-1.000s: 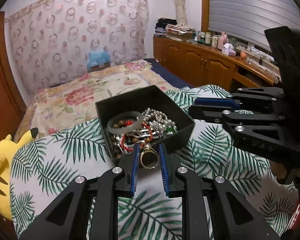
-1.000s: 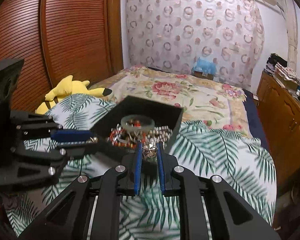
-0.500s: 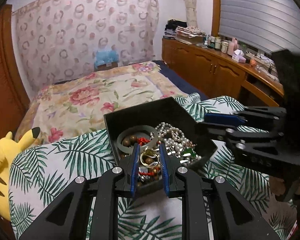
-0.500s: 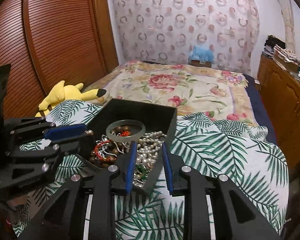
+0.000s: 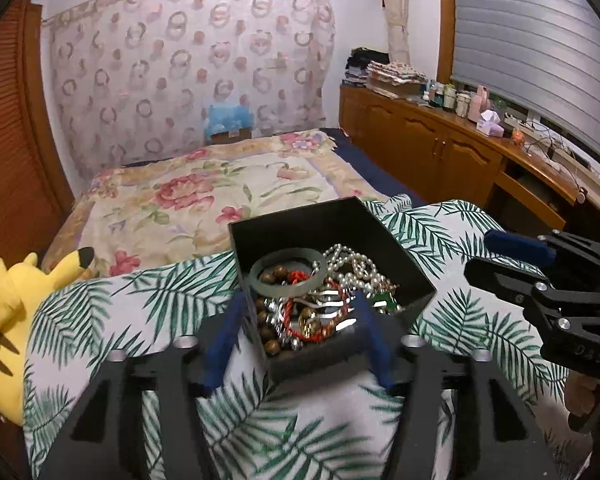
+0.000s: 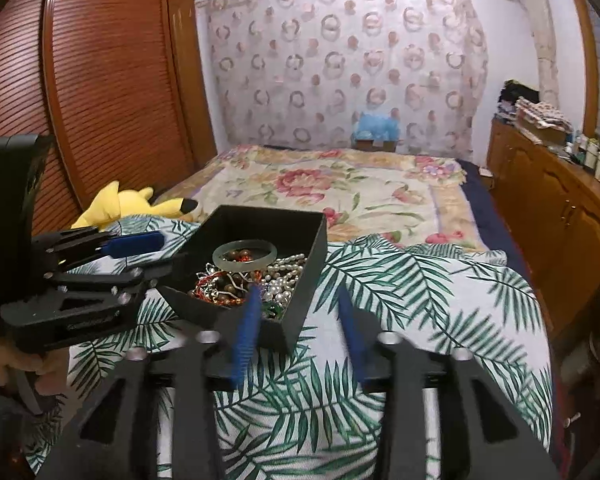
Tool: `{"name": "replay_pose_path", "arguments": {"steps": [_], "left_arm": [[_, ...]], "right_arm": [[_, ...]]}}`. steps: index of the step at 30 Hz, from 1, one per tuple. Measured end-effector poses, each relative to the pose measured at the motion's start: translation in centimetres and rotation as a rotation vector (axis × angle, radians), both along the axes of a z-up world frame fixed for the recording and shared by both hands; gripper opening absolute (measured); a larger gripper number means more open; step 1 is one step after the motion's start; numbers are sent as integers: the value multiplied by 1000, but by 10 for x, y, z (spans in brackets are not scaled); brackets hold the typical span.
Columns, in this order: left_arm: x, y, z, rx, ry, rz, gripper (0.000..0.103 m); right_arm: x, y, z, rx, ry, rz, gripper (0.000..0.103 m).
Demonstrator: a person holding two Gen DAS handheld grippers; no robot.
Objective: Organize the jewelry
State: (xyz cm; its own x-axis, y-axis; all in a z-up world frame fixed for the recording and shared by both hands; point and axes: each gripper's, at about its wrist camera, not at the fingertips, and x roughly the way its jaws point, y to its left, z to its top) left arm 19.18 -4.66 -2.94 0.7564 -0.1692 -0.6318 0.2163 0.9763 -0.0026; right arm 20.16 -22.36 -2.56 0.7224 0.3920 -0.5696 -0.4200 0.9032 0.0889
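Black box [image 5: 332, 264] on the palm-print cloth [image 5: 140, 312], heaped with jewelry: green bangle [image 5: 287, 272] on top at the back, pearls [image 5: 352, 268] to its right, wooden beads [image 5: 268, 332] and red cord [image 5: 296, 320] toward the front

Left gripper [image 5: 300, 336] poised over the box's near corner, jaws just opened to a wide gap, nothing between the pads but the pile below; gold ring [image 5: 310, 325] seemingly lying among the beads there. Right gripper [image 6: 296, 320] just right of the box's near corner, jaws likewise just opened about halfway, empty, with bare cloth between them

Judged a drop-off step: pieces let go into the box, both tongs free. Next move likely calls for backing clear of the box wall and seeking whatever jewelry remains outside it; none visible on the cloth from here

Left view alone shows the ring and the front of the pile up close. Right view alone shows the box's outer right wall, the left gripper from the side beside the box, and part of the hand [image 6: 4, 364] holding it
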Motion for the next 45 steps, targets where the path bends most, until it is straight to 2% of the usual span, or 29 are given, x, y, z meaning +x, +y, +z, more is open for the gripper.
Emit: {"name": "replay_pose_path", "arguments": {"steps": [1, 3, 7, 11, 12, 14, 19, 31, 45], "left_arm": [[-5, 0, 3, -7, -4, -6, 65], [-16, 0, 8, -13, -16, -5, 77], [-40, -2, 20, 1, -58, -3, 86], [-57, -5, 29, 16, -95, 12, 93], [-61, -5, 31, 13, -101, 15, 95], [-69, -3, 33, 4, -111, 27, 95], [-86, 5, 35, 2, -120, 90, 95], [-117, 23, 30, 2, -122, 169, 95], [-123, 27, 29, -9, -126, 183, 95]], "right_arm": [[-5, -1, 2, 2, -8, -8, 53], [-13, -4, 4, 6, -18, -22, 55], [-28, -9, 11, 18, -49, -62, 67], [-42, -13, 17, 15, -73, -85, 71], [-45, -15, 18, 18, -75, -88, 72], [-52, -18, 21, 25, -89, -101, 88], [-70, -21, 27, 30, -128, -120, 100], [-97, -18, 28, 31, -153, -135, 100], [-101, -15, 24, 30, -150, -138, 100]]}}
